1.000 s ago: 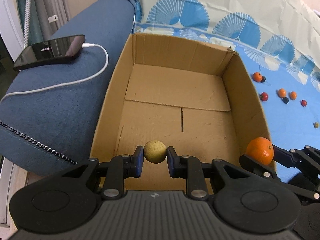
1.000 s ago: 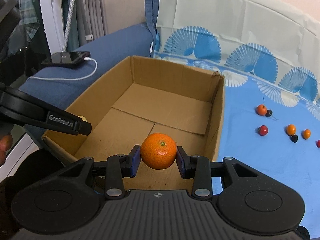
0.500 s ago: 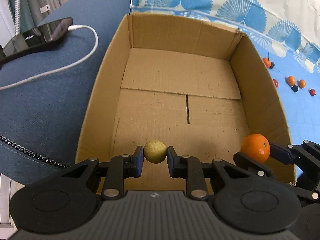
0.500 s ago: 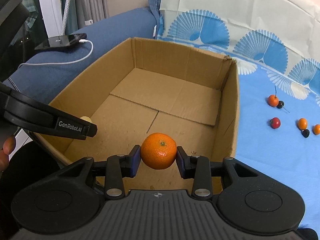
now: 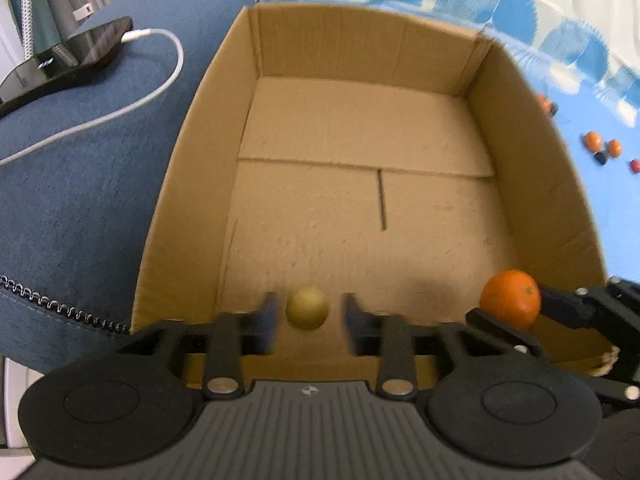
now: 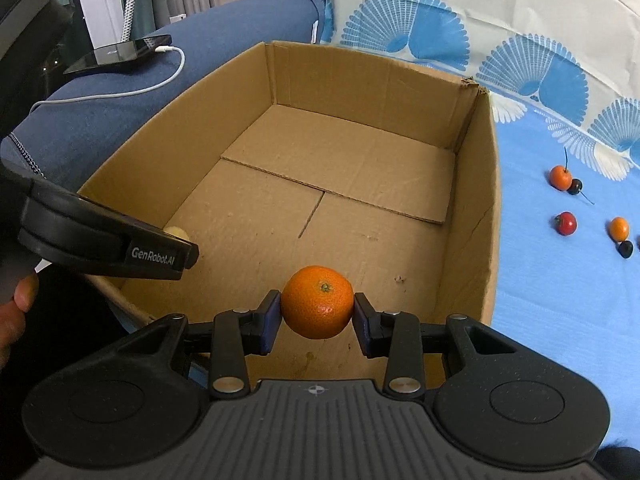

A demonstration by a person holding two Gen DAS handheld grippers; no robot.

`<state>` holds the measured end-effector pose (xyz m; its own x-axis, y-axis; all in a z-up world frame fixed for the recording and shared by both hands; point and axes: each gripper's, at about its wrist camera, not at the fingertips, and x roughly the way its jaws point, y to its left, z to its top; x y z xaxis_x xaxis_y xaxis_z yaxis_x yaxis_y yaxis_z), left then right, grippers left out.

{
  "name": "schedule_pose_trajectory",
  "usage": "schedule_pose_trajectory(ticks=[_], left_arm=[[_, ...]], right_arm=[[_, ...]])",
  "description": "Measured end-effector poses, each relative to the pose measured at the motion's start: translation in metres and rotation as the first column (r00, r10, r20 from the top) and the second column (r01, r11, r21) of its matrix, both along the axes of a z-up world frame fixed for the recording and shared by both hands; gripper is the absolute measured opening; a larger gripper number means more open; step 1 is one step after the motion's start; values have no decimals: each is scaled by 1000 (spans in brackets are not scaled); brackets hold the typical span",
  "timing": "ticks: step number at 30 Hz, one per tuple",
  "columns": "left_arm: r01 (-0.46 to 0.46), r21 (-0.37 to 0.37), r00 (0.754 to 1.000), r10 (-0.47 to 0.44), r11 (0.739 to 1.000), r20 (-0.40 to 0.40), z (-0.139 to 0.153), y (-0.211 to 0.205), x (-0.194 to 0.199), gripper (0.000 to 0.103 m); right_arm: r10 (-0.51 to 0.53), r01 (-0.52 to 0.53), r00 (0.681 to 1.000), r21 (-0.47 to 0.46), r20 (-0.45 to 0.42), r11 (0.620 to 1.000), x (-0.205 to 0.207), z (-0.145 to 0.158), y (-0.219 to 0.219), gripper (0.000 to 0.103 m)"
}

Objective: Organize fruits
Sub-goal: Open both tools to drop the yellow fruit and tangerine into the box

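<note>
An open cardboard box lies on the blue cloth. My left gripper is over the box's near left corner with its jaws spread; a small yellow-green fruit sits loose between them with gaps on both sides. It shows in the right wrist view behind the left gripper's finger. My right gripper is shut on an orange mandarin, held over the box's near right part; it also shows in the left wrist view.
Several small orange, red and dark fruits lie on the blue cloth right of the box. A phone with a white cable rests on the blue sofa arm to the left.
My left gripper has opened and let go of the yellow-green fruit. Both grippers have moved forward and down over the box. The right gripper still holds the mandarin.
</note>
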<state>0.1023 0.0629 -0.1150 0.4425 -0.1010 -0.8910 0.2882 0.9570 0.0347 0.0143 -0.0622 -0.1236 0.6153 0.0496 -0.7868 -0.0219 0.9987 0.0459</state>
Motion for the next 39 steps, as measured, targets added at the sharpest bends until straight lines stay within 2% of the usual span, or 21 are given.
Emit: schedule_pose_trajectory(ticks=[1, 2, 4, 5, 10, 13, 15, 18, 22, 26, 34, 39], left_arm=[[1, -16, 1000, -1, 1000, 24, 5, 1, -1, 93], [-5, -21, 999, 6, 1000, 54, 10, 2, -5, 102], [-1, -17, 992, 3, 1000, 129, 23, 2, -13, 103], [14, -5, 990, -13, 1000, 143, 29, 1, -16, 103], [-34, 40, 981, 26, 999, 192, 55, 13, -47, 103], [-76, 40, 978, 66, 996, 196, 65, 20, -76, 103], [-64, 38, 977, 55, 997, 206, 69, 23, -92, 103], [-63, 72, 970, 44, 995, 237, 74, 26, -107, 103], [-86, 21, 957, 77, 996, 280, 90, 32, -128, 103], [-79, 22, 945, 67, 997, 320, 100, 26, -151, 103], [-80, 10, 916, 69, 997, 396, 124, 22, -184, 103], [-76, 16, 908, 63, 997, 414, 131, 18, -193, 103]], right_arm=[[-5, 5, 1000, 5, 6, 1000, -1, 3, -1, 48], [-10, 10, 1000, 9, 16, 1000, -3, 6, -2, 63], [-23, 23, 999, 1, 47, 1000, -10, 18, -3, 81], [-22, 23, 998, -11, 61, 1000, -14, 25, -3, 85], [-31, 32, 992, -1, 125, 999, -54, 62, -6, 97], [-53, 54, 986, -4, 156, 999, -80, 73, -3, 98], [-51, 59, 981, -36, 188, 998, -91, 80, 0, 99], [-61, 70, 976, -36, 210, 997, -103, 88, -1, 99], [-53, 67, 964, -46, 260, 997, -126, 100, 3, 100], [-50, 69, 950, -52, 307, 996, -149, 110, 5, 100], [-9, 45, 923, -84, 385, 995, -181, 129, 13, 102], [-13, 50, 914, -82, 406, 995, -190, 133, 11, 102]])
